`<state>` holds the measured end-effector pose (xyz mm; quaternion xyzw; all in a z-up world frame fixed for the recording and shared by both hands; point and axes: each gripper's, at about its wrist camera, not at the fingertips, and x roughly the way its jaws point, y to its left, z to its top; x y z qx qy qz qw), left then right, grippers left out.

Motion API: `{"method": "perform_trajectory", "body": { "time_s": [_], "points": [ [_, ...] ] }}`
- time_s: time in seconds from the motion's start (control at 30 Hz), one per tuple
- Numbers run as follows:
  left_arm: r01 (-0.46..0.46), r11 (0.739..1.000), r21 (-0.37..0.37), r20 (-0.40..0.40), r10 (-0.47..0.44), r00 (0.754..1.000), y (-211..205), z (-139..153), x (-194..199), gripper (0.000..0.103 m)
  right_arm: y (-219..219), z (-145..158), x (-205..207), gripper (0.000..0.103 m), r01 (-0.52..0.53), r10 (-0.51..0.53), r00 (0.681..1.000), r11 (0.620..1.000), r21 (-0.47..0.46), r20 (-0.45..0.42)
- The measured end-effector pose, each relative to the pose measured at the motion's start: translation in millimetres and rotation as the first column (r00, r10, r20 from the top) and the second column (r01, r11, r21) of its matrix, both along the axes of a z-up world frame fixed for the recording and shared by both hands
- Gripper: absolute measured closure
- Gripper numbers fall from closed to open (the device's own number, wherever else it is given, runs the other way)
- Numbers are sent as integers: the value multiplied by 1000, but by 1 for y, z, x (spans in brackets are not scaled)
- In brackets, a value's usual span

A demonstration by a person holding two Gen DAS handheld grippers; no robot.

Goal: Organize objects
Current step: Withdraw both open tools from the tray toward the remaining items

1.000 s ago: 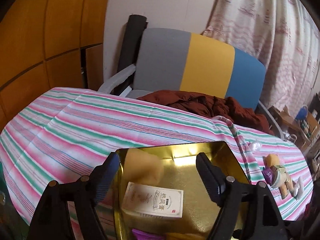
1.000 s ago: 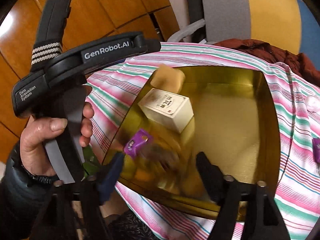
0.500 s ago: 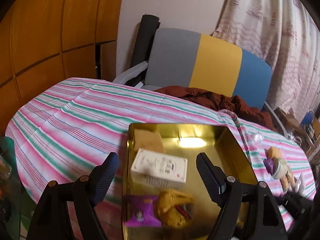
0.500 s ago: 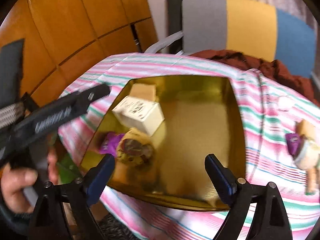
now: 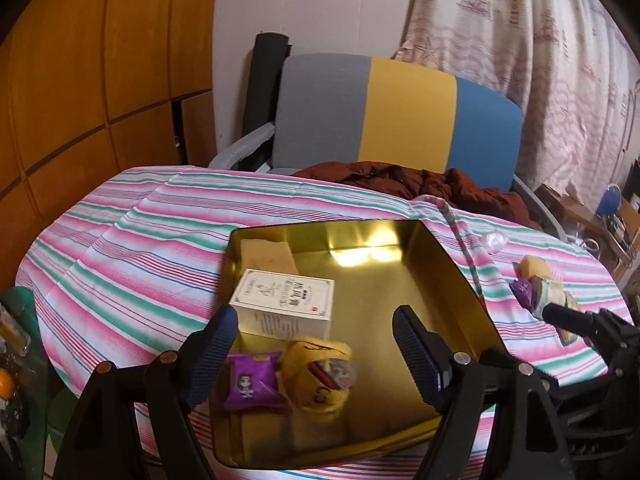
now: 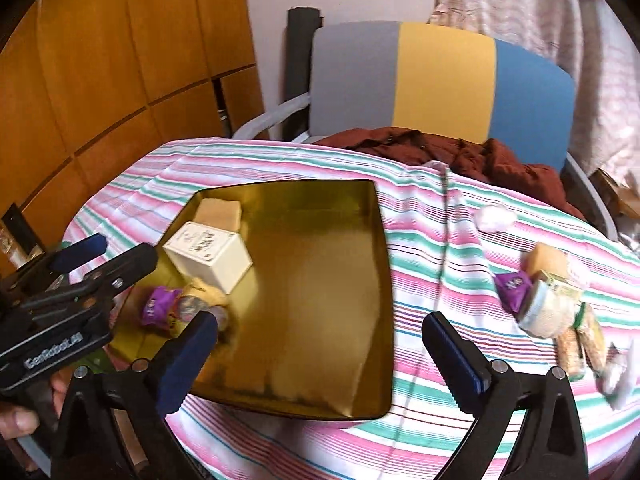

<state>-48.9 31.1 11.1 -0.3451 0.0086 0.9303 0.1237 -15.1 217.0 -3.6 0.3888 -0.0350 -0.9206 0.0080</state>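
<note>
Striped tablecloth [image 5: 132,264] under gold tin [image 5: 404,280], both tongs empty.

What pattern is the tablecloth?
The tablecloth has pink, green and white stripes; clearest in the left wrist view.

From my left wrist feed, the yellow pouch [image 5: 320,372] in the gold tin [image 5: 448,264] is smeared with motion blur, so I can't read its print. My left gripper's finger [image 5: 214,354] covers the left edge of the purple packet [image 5: 251,380]. The white box [image 5: 286,306] hides the lower part of the tan block [image 5: 267,255]. In my right wrist feed, the cluster of items [image 6: 554,300] on the striped cloth [image 6: 432,264] is blurred; the rightmost pieces I can't identify. The hand [image 6: 20,420] is cut off at the frame edge.
</note>
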Motion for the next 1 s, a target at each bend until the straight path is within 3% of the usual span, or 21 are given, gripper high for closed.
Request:
{"method": "perform_trajectory", "body": {
  "time_s": [0.4, 0.7, 0.77, 0.9, 0.93, 1.0],
  "points": [
    [126, 992, 20, 20, -126, 992, 39, -3, 14, 22, 74, -15, 5, 0, 175, -174, 982, 985, -2, 78],
    [242, 970, 17, 43, -243, 969, 80, -3, 21, 22, 190, -10, 8, 0, 314, -315, 944, 949, 21, 104],
    [271, 962, 14, 51, -271, 961, 92, -4, 23, 22, 229, -9, 10, 0, 383, -384, 918, 923, 29, 98],
    [337, 941, 3, 68, -337, 939, 119, -5, 28, 22, 294, -19, 26, 0, 517, -513, 855, 854, -58, 75],
    [359, 933, -2, 70, -358, 931, 128, -4, 30, 22, 307, -25, 33, 0, 553, -548, 833, 828, -91, 74],
    [398, 917, -13, 69, -397, 915, 145, -3, 32, 22, 337, -41, 43, 0, 642, -623, 767, 745, -182, 156]
  ]
}}
